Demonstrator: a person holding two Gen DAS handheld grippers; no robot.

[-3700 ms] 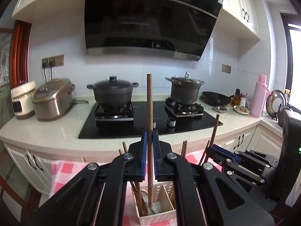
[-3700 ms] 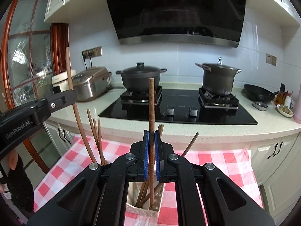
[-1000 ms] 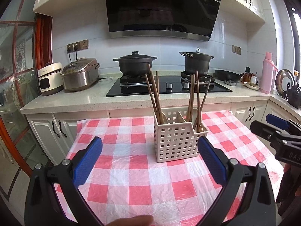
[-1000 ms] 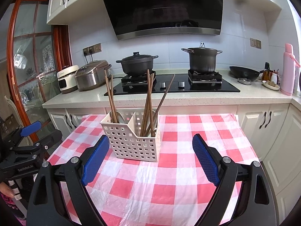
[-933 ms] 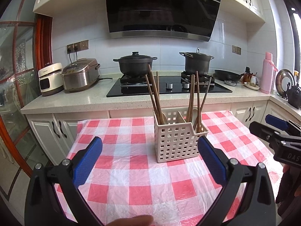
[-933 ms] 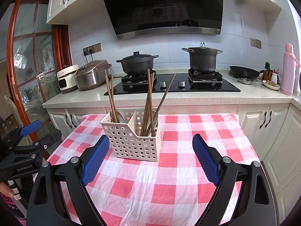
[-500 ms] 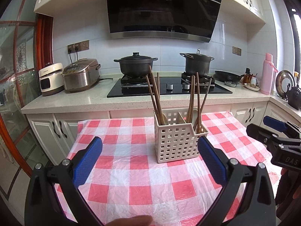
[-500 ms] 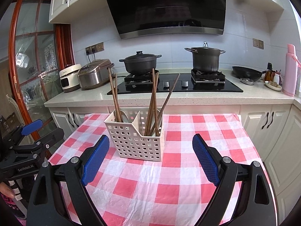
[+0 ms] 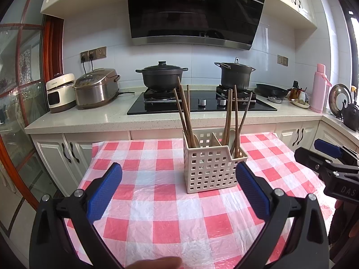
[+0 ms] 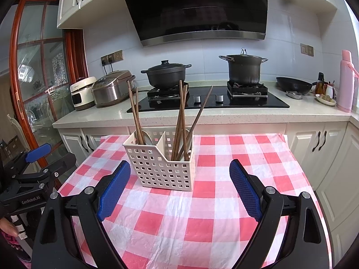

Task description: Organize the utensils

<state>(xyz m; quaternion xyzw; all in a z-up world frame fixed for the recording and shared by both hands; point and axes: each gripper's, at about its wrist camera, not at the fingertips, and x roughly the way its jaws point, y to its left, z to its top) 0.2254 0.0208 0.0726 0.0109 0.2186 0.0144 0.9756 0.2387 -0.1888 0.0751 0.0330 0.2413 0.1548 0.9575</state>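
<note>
A cream perforated utensil basket (image 9: 211, 170) with two compartments stands on the red-and-white checked tablecloth (image 9: 157, 201). Brown wooden chopsticks (image 9: 185, 114) lean in its left compartment and several more (image 9: 235, 116) in its right one. My left gripper (image 9: 178, 192) is open and empty, held back from the basket. My right gripper (image 10: 179, 189) is open and empty too, facing the basket (image 10: 161, 168) and its chopsticks (image 10: 181, 118). Each gripper shows at the edge of the other's view: the right one (image 9: 332, 157), the left one (image 10: 38, 157).
Behind the table runs a kitchen counter (image 9: 112, 118) with a black hob, two dark pots (image 9: 163, 76), rice cookers (image 9: 96, 87) at the left and a pink flask (image 9: 320, 87) at the right. White cabinets (image 10: 323, 143) stand below.
Both grippers held one chopstick each over the basket 3.7 s ago; both are now open, empty and drawn back. Over the last second the views barely shift.
</note>
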